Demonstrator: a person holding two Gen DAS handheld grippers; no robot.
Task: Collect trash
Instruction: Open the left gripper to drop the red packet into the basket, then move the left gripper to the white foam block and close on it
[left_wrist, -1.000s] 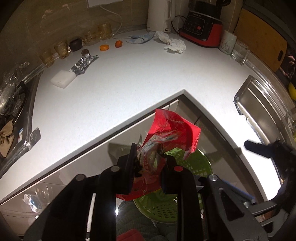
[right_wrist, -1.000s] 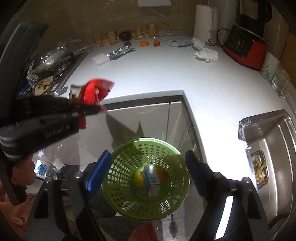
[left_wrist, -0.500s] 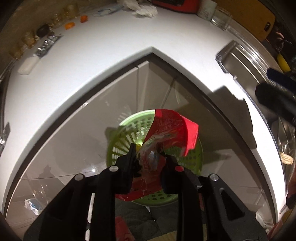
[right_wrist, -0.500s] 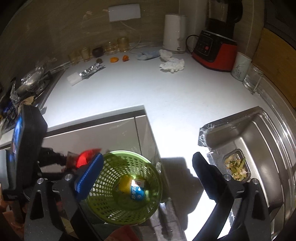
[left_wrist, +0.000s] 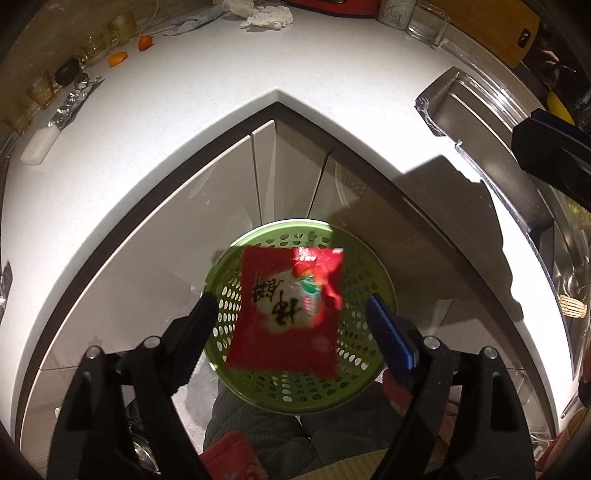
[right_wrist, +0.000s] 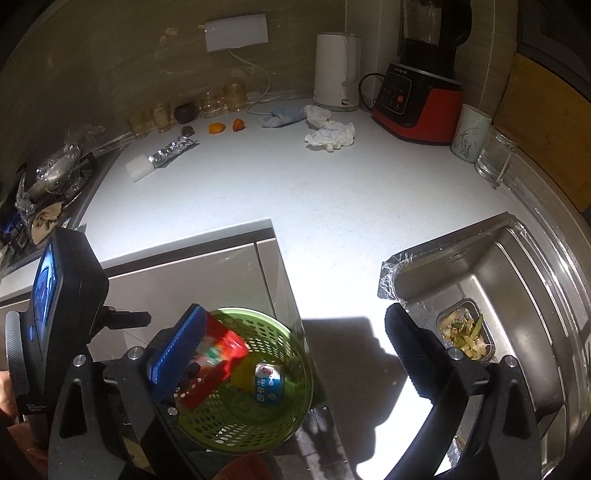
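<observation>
Since the earlier frame I am letting go: my left gripper, which was pinching the red snack wrapper, is opening its jaws, and the wrapper is dropping clear of the pads, blurred, over the green basket on the floor. My right gripper is hanging spread wide with nothing between its fingers, over the counter edge by the sink.

I am judging the job partly done: a small carton is already lying in the basket. Crumpled tissues, a foil wrapper and two orange scraps are waiting on the countertop, near the wall. Glass jars, a kettle and a blender are crowding those pieces.
</observation>
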